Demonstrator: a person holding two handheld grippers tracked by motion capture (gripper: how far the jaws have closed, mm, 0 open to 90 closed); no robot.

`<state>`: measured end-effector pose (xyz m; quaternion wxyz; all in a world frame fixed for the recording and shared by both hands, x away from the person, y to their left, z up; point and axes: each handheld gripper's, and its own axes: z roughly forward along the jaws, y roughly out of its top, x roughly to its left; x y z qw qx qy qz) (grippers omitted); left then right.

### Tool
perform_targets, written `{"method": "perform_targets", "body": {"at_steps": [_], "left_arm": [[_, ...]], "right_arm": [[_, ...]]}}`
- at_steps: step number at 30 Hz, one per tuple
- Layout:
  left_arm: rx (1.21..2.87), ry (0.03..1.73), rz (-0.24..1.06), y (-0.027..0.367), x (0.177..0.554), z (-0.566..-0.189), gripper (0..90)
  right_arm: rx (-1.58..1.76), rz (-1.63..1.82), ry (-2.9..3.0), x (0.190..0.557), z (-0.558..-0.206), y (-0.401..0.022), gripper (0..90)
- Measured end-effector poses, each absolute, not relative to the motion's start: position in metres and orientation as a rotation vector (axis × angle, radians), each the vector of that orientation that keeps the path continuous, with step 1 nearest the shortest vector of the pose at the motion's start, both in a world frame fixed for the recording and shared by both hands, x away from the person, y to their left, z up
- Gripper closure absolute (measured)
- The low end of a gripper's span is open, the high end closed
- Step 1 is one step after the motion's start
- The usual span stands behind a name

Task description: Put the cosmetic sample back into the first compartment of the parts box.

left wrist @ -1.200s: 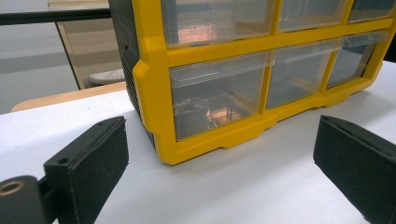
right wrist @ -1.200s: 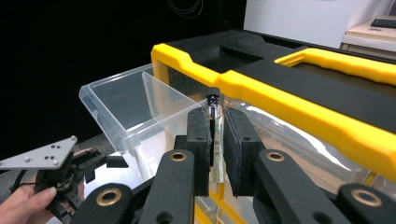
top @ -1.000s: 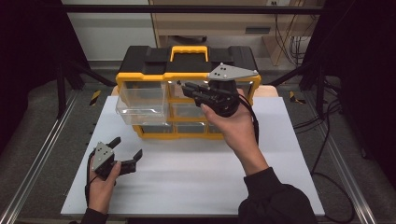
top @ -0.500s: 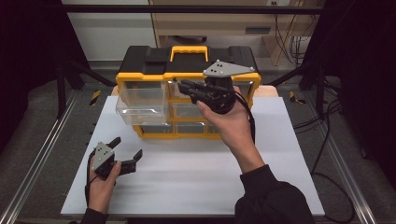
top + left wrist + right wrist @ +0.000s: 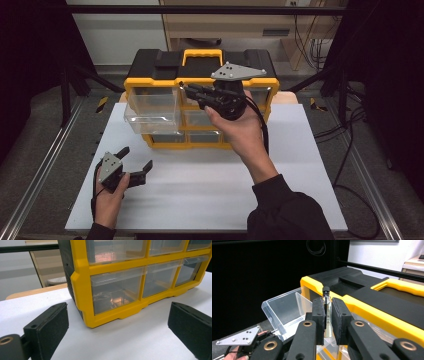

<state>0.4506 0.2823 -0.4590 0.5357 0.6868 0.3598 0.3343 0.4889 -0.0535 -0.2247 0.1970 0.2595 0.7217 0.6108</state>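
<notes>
A yellow and black organiser (image 5: 155,85) with clear drawers stands at the back of the white table. Its top left drawer (image 5: 150,112) is pulled out and looks empty. My right gripper (image 5: 191,91) hovers in front of the top row, just right of that drawer, pointing left. In the right gripper view its jaws (image 5: 327,302) are shut on a small glass vial (image 5: 327,296) with a black cap, and the open drawer (image 5: 282,310) lies beyond. My left gripper (image 5: 136,161) rests open on the table at front left, and its view (image 5: 117,322) faces the organiser's lower drawers (image 5: 115,290).
The white tabletop (image 5: 210,185) stretches in front of the organiser. Metal rails (image 5: 40,165) run along both sides of the table. Dark frame bars and cables (image 5: 350,125) stand at the right.
My right gripper, still shut on the vial, has shifted slightly left and away, closer to the open drawer. The left gripper has kept still.
</notes>
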Motion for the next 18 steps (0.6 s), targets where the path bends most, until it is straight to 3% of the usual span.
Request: {"method": "perform_targets", "body": {"at_steps": [18], "left_arm": [[1.632, 0.858, 0.797, 0.283, 0.451, -0.459, 3.0]], "right_arm": [[0.711, 1.713, 2.036, 0.492, -0.222, -0.039, 81.0]]}}
